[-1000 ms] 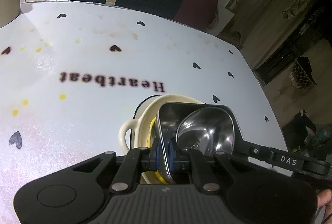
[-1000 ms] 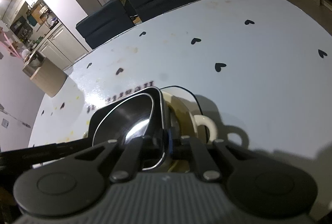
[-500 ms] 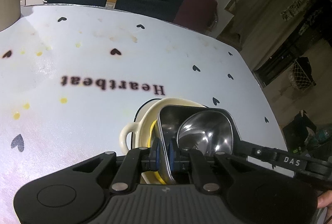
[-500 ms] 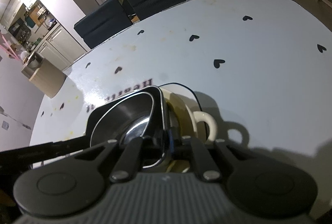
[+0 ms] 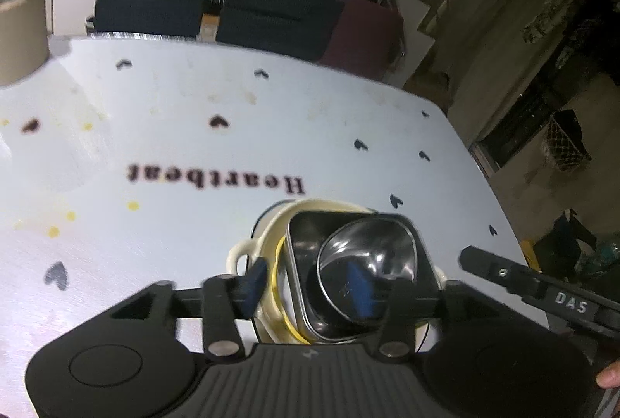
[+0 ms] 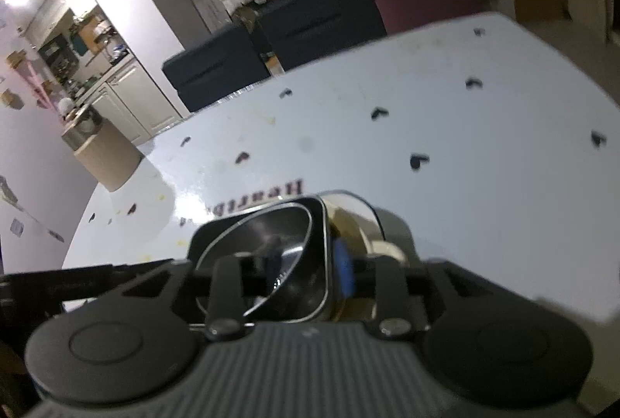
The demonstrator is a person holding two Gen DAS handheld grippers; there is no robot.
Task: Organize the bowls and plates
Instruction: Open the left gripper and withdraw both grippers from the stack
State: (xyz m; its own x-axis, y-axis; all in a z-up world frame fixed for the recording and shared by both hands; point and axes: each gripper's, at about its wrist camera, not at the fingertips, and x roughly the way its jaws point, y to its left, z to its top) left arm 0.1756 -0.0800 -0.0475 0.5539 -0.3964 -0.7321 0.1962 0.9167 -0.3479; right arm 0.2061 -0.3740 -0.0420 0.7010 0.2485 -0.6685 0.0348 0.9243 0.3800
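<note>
A stack of dishes stands on the white table (image 5: 155,131). A small steel bowl (image 5: 368,263) sits in a square steel container (image 5: 306,235), which sits in a cream two-handled bowl (image 5: 240,257) with a yellow rim. My left gripper (image 5: 306,286) is open, its blue pads either side of the stack's left wall. In the right wrist view the steel bowl (image 6: 263,243) and the cream bowl (image 6: 383,247) lie just ahead of my right gripper (image 6: 306,270), which is open around the container's right wall.
The table carries black hearts and the word "Heartbeat" (image 5: 217,181). Dark chairs (image 5: 155,3) and a maroon chair (image 5: 360,30) stand at the far edge. A tan bin (image 6: 104,154) stands left of the table. The table's right edge drops to the floor (image 5: 484,166).
Both grippers have opened and let go of the steel container's walls. The stack rests on the table. Both cameras have tilted up slightly.
</note>
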